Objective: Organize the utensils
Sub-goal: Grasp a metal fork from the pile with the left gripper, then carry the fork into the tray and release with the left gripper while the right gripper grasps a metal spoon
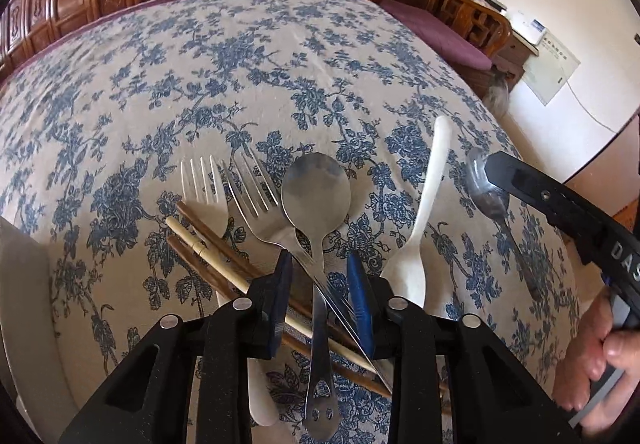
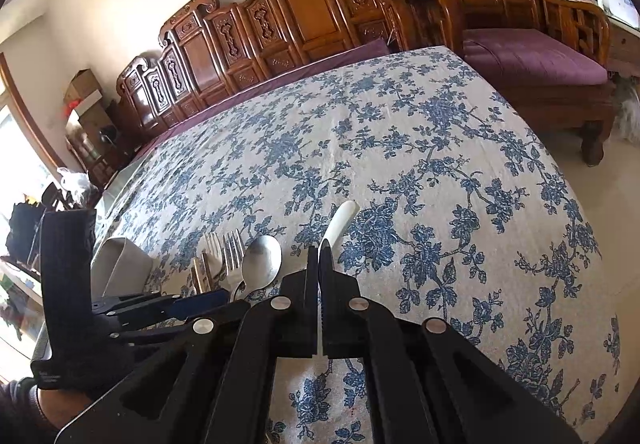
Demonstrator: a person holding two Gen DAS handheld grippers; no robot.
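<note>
Here the left gripper [image 1: 320, 264] hangs over a heap of utensils on the floral tablecloth [image 1: 240, 64], its tongs apart and astride the crossed handles of a large metal spoon [image 1: 316, 192] and a metal fork [image 1: 256, 192]. Brown and pale chopsticks [image 1: 208, 256] lie beneath, and a white plastic fork [image 1: 204, 188] lies at 10 o'clock of the spoon. At 3 o'clock, the right gripper [image 2: 320, 248] is clamped on what looks like a small metal spoon [image 1: 486, 184], beside a white plastic utensil [image 1: 432, 196].

To do this pick well, the left tongs should likely take only 1 handle, shifting clear of the crossing point before closing and lifting straight, so that the chopsticks are not dragged. A pale container [image 1: 24, 304] waits at 9 o'clock.

The only legible writing is "DAS" in white on the right gripper. The red card and the wall notices cannot be read.
</note>
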